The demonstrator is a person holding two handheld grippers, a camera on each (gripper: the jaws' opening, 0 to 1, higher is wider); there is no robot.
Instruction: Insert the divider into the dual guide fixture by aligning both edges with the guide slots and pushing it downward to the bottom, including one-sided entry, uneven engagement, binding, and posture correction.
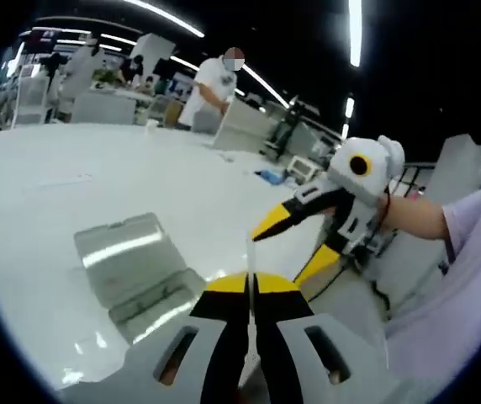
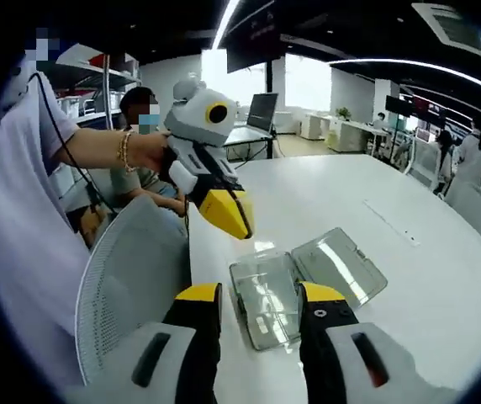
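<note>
My left claw clenched on a thin clear divider, my right claw released above the clear hinged case on the white counter

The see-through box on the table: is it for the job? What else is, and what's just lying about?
For the job: clear open box; thin clear sheet pinched in the left gripper; right gripper, open.
Lying about: mesh chair; blue item far across the table.

open-plan office: long white table, desks with monitors, ceiling strip lights.
</note>
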